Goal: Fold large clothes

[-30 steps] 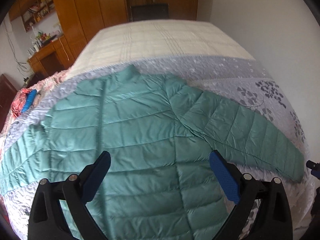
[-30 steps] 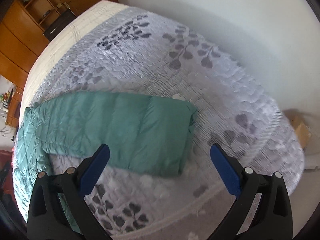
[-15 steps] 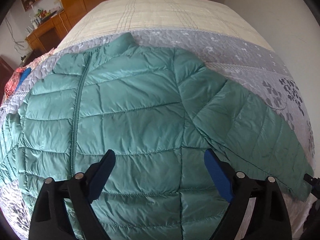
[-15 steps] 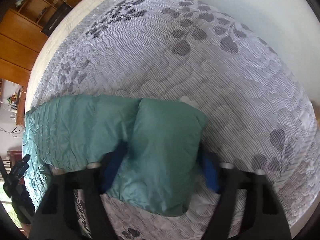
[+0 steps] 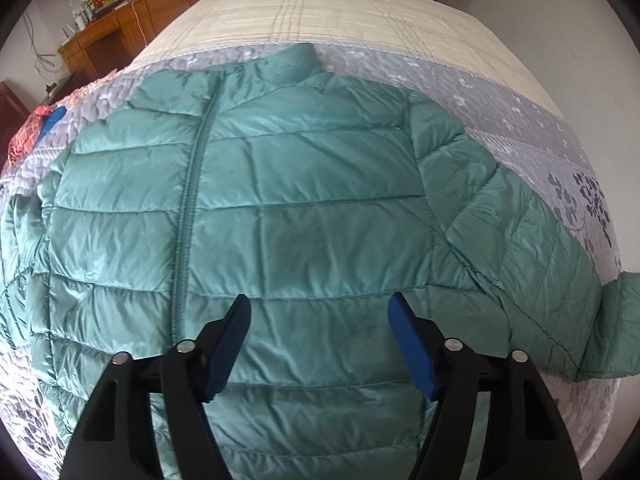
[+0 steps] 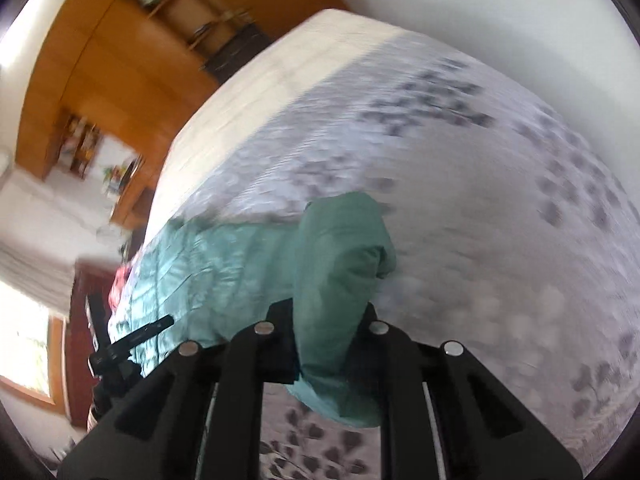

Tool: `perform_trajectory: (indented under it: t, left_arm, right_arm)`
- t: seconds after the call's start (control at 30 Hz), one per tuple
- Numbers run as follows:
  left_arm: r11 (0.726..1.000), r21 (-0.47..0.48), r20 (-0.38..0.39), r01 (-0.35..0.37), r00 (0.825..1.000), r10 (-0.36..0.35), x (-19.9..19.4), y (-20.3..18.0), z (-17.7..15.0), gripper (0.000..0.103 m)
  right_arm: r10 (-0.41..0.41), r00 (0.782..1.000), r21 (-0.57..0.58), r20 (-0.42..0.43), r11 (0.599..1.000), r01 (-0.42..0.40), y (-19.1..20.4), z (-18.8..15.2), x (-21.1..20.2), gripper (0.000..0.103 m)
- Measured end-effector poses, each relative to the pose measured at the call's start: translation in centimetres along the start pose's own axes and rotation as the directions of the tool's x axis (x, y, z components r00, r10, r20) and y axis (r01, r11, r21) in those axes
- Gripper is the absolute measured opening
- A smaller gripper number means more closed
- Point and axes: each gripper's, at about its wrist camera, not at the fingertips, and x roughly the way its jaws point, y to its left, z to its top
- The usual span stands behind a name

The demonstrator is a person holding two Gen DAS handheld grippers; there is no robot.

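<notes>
A teal quilted puffer jacket (image 5: 304,208) lies front up on the bed, zipper shut, collar toward the far end. My left gripper (image 5: 320,312) hovers just above its lower front panel; the jaws are closing, with only flat fabric beneath and nothing pinched. The right sleeve (image 5: 532,264) runs off to the right, its cuff (image 5: 616,320) bent upward. In the right wrist view my right gripper (image 6: 330,320) is closing on that sleeve cuff (image 6: 340,272), bunched between the pads and lifted off the bedspread. The left gripper's black frame (image 6: 120,352) shows at the left there.
A grey leaf-patterned bedspread (image 5: 520,120) covers the bed, with a cream striped sheet (image 5: 340,12) beyond it. Wooden cabinets and a cluttered desk (image 5: 100,28) stand at the far left. A white wall (image 5: 560,20) runs along the right side. Red patterned cloth (image 5: 28,136) lies at the left edge.
The left gripper sank toward the jacket and its jaws narrowed. The right gripper closed on the sleeve cuff, then lifted and swung it; the cuff now stands bent up.
</notes>
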Motion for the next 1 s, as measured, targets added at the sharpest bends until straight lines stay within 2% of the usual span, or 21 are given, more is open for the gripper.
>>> perform_trajectory:
  t: [0.13,0.27,0.33,0.5,0.6,0.63,0.67,0.7,0.77,0.8,0.87,0.9,0.93,1.0]
  left_arm:
    - [1.0,-0.018,0.0,-0.002,1.0,0.002,-0.2,1.3,-0.2,0.069]
    - [1.0,-0.027,-0.003,0.017,1.0,-0.017,-0.5,2.3,-0.5,0.069]
    - [1.0,-0.016,-0.001,0.013,1.0,-0.013,-0.5,2.5,-0.6,0.069]
    - [1.0,-0.011,-0.002,0.023,1.0,-0.023,-0.7,3.1,-0.9,0.069]
    - [1.0,-0.007,0.0,0.03,1.0,-0.03,-0.9,3.3,-1.0,0.069]
    - [0.999,-0.006,0.0,0.033,0.999,-0.033,-1.0,3.4,-1.1,0.069]
    - [0.999,-0.006,0.001,0.038,0.999,-0.038,-1.0,3.5,-1.1,0.069]
    - [0.999,-0.008,0.0,0.045,0.999,-0.045,-1.1,3.6,-1.2,0.069]
    - [0.996,-0.02,-0.008,0.083,0.997,-0.083,-1.5,4.1,-1.4,0.069]
    - [0.994,-0.026,-0.012,0.102,0.995,-0.103,-1.7,4.1,-1.4,0.069]
    - [0.989,-0.027,-0.015,0.145,0.989,-0.145,-2.1,3.7,-1.4,0.069]
    - [0.984,-0.025,-0.016,0.175,0.984,-0.175,-2.4,3.4,-1.4,0.07]
    - [0.976,-0.024,-0.019,0.215,0.976,-0.216,-2.6,3.0,-1.5,0.07]
    - [0.959,-0.024,-0.033,0.283,0.958,-0.284,-2.8,2.1,-1.6,0.071]
  right_arm:
    - [0.042,0.997,-0.075,-0.061,0.996,-0.047,4.7,0.2,3.5,0.012]
    - [0.035,0.993,-0.135,-0.114,0.99,-0.051,8.5,0.2,7.1,0.012]
    - [0.007,0.991,-0.17,-0.136,0.985,-0.031,10.4,0.0,9.0,0.012]
    - [-0.025,0.979,-0.216,-0.204,0.976,-0.02,12.7,-0.9,13.3,0.013]
    - [-0.007,0.963,-0.23,-0.27,0.971,-0.057,13.8,-1.7,15.0,0.019]
    - [0.019,0.958,-0.227,-0.286,0.97,-0.087,13.9,-1.8,15.1,0.024]
    - [0.077,0.948,-0.219,-0.308,0.964,-0.15,14.4,-2.1,15.0,0.026]
    - [0.151,0.932,-0.204,-0.33,0.952,-0.227,14.6,-2.2,14.6,0.028]
    - [0.326,0.871,-0.154,-0.366,0.902,-0.403,14.6,-2.4,13.0,0.041]
    - [0.343,0.869,-0.155,-0.358,0.896,-0.417,14.5,-2.3,12.5,0.041]
    - [0.344,0.882,-0.16,-0.323,0.899,-0.409,13.4,-1.8,10.7,0.041]
    - [0.325,0.896,-0.162,-0.304,0.909,-0.384,12.8,-1.6,10.1,0.041]
    - [0.254,0.93,-0.176,-0.264,0.936,-0.305,11.5,-1.2,9.2,0.041]
    - [0.116,0.971,-0.184,-0.209,0.971,-0.155,9.4,-0.8,8.3,0.041]
